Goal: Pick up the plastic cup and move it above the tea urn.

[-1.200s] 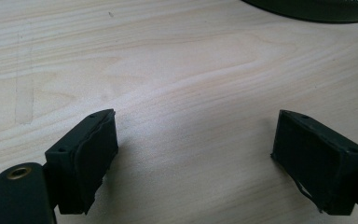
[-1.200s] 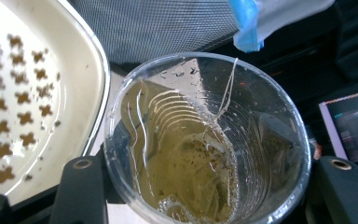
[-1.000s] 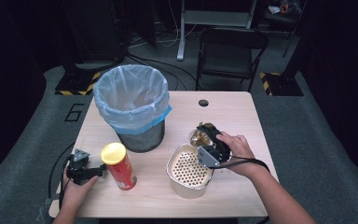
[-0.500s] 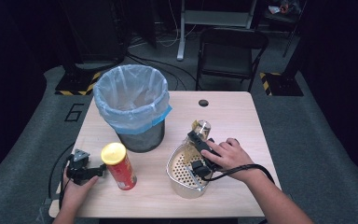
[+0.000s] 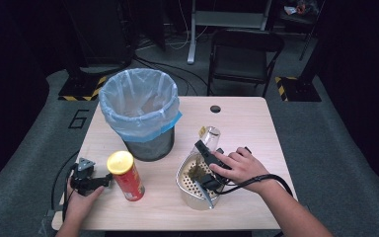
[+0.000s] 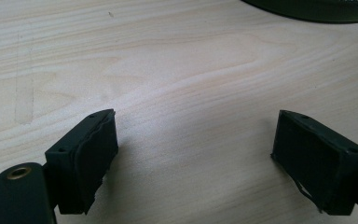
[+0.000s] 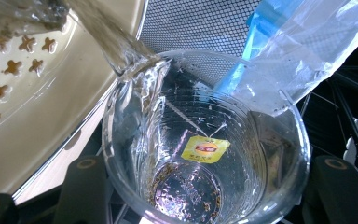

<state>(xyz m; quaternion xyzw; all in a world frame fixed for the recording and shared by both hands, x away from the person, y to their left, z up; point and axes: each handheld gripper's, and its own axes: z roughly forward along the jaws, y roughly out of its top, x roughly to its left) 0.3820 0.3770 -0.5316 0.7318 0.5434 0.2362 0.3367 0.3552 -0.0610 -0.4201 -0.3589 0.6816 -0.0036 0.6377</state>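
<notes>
Right gripper [image 5: 208, 160] clamped on a clear plastic cup [image 5: 208, 138], 1 black jaw pressed to each side of it in the right gripper view. Cup [image 7: 205, 149] tipped on its side toward the far left, rim against the edge of a cream strainer bowl [image 5: 190, 190] – mouth pointing at the bin beyond. Inside the cup, a yellow tea-bag tag [image 7: 205, 149] on its string, stuck to the wet wall, with brown specks of tea leaf scattered near the bottom. Right hand [image 5: 239, 165] wrapped over the gripper body, cable trailing off toward the near right.

Strainer bowl sitting on the near right part of the wooden table [image 5: 246, 118], flower-shaped holes across its floor, a dark wet clump against its far wall. Just beyond it to the left, a black mesh bin [image 5: 150, 143] lined with a pale blue bag [image 5: 138, 101], mouth open upward.

Left gripper [image 5: 96, 181] resting on the table at the near left corner, held by the left hand [image 5: 81, 197]. Jaws spread wide apart in the left gripper view, nothing but bare wood between them. Just right of it, 1 red tube can [image 5: 126, 175] with a yellow lid, standing slightly tilted, apart from the bin behind it.

Far off, past the table – a dark folding chair [image 5: 246, 54] on the grey floor.
</notes>
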